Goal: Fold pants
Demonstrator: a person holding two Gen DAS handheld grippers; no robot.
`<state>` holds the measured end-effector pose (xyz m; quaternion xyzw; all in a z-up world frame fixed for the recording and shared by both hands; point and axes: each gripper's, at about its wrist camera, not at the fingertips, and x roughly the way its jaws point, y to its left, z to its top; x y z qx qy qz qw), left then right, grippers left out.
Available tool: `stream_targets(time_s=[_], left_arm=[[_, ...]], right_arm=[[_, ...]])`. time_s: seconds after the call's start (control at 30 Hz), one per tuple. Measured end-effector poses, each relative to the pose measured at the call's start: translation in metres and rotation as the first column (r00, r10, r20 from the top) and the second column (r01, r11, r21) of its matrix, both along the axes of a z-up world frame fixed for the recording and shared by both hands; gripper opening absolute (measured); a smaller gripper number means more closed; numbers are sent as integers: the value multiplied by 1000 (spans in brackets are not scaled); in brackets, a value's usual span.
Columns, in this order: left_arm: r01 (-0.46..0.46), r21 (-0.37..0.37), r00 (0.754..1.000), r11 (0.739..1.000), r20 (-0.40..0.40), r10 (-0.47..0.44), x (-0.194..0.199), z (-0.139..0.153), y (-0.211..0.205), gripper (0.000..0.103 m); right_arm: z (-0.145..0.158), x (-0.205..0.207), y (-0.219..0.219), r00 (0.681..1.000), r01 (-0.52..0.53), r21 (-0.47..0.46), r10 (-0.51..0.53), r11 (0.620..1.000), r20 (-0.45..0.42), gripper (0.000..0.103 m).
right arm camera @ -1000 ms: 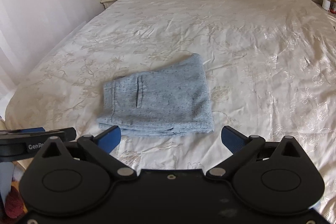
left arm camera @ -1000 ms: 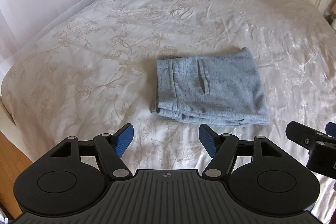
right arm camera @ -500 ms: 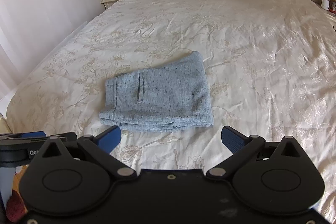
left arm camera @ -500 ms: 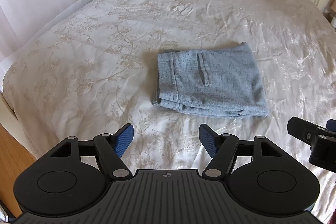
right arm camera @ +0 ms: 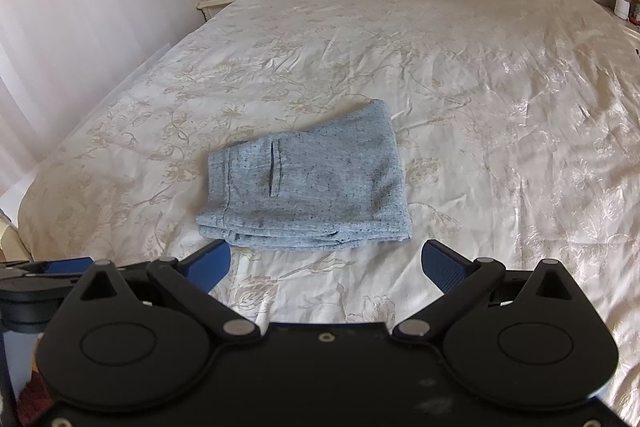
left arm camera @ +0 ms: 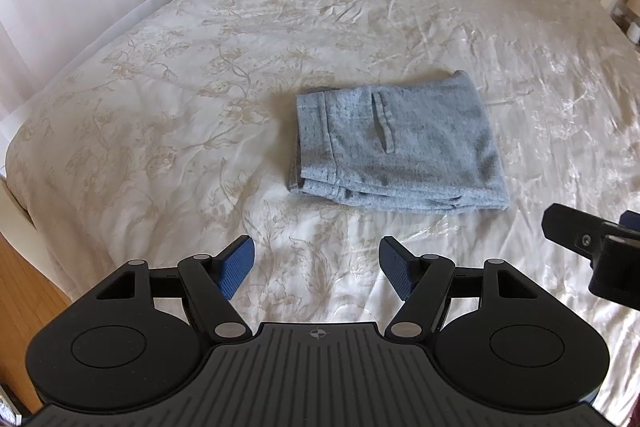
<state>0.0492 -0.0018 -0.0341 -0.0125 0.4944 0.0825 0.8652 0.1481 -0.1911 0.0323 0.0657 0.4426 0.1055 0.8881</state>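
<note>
My left gripper [left arm camera: 316, 269] hangs above the near edge of the bed [left arm camera: 160, 99], jaws spread wide, nothing between the blue pads [left arm camera: 236, 265]. Ahead lie the pants [left arm camera: 396, 147], grey-blue, folded into a compact rectangle, flat on the cream floral bedspread, well apart from both grippers. My right gripper [right arm camera: 326, 267] is likewise spread wide and empty, the pants [right arm camera: 310, 179] lying just beyond its fingertips, layered edges facing me.

My left gripper [left arm camera: 316, 267] hangs spread and empty over the bedspread [left arm camera: 160, 115], short of the folded pants [left arm camera: 400, 147] ahead.
</note>
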Motion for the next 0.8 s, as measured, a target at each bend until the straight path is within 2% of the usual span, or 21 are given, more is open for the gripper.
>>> stream_targets(time_s=[0.8], left_arm=[[-9,-19,1000,1000,-17,8,-1,-4,-3,67]], right_arm=[[-5,0,0,1000,0,12,0,1000,-19,103]])
